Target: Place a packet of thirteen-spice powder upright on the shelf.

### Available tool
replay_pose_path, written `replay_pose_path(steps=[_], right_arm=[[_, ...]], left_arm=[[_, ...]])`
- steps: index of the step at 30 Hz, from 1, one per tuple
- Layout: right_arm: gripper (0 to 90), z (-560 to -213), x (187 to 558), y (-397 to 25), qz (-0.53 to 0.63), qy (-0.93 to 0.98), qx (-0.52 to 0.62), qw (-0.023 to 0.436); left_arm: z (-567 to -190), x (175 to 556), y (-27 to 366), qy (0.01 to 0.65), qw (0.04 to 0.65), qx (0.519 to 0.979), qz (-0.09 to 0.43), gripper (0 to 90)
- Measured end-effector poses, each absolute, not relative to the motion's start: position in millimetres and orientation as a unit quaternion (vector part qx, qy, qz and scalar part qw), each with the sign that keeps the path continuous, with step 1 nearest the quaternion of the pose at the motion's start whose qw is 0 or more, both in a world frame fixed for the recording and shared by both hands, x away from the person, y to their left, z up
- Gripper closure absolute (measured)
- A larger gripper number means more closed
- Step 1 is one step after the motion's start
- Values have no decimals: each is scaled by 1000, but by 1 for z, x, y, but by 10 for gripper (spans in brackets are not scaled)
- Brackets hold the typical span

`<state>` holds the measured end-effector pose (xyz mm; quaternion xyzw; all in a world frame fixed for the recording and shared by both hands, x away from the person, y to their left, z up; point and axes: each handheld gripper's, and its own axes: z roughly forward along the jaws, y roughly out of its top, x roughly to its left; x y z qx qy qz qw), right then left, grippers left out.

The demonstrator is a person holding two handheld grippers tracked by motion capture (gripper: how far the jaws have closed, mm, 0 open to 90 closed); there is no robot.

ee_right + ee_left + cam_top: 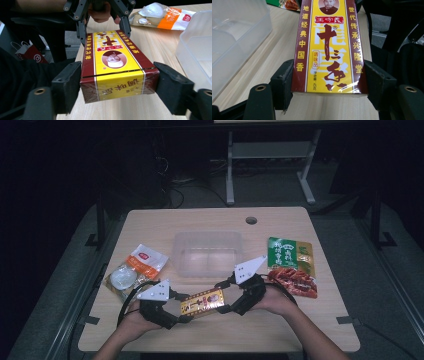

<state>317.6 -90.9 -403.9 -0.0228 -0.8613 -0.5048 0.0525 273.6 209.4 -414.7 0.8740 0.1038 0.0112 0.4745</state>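
My left gripper [172, 312] is clamping one end of the yellow-and-maroon box [202, 302], jaws pressed against both long sides, and my right gripper [226, 297] is doing the same at the other end. I'm holding the box between my two hands near the front edge of the table [150, 227], face up, running slightly uphill from left to right in the high view.

In the left gripper view, the box [328, 47] is sitting squarely between my black jaws, its near end level with them, red characters and a small portrait running away from me. In the right gripper view, the box [117, 72] is wedged between my jaws with its short end facing the camera, and I'm seeing my left gripper [102, 23] gripping the far end, my left hand [101, 12] behind it.

Just beyond the box, a clear plastic container [207, 252] is sitting in the middle of the table; I'm catching its wall in both gripper views [234, 37] [195, 50]. To my left, a white-and-orange packet [136, 267] is lying flat with something pale and round showing in it; it is also appearing at the top of the right gripper view [165, 16]. To my right, a green-and-red food packet [292, 265] is lying close beside my right hand [275, 302].
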Motion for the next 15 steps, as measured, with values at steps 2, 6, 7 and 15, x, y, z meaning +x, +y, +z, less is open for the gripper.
replay_pose_path(steps=[2,6,7,15], right_arm=[[272,-405,317,-91,-507,-860,-20,52],[285,-404,316,-92,-507,-860,-21,53],[291,-404,315,-93,-507,-860,-17,52],[318,-403,310,-89,-493,-869,-17,39]], left_arm=[[-415,274,210,104,476,873,9,320],[-416,276,210,98,479,873,3,320],[-416,276,210,97,479,872,1,320],[-428,278,209,105,450,887,4,269]])
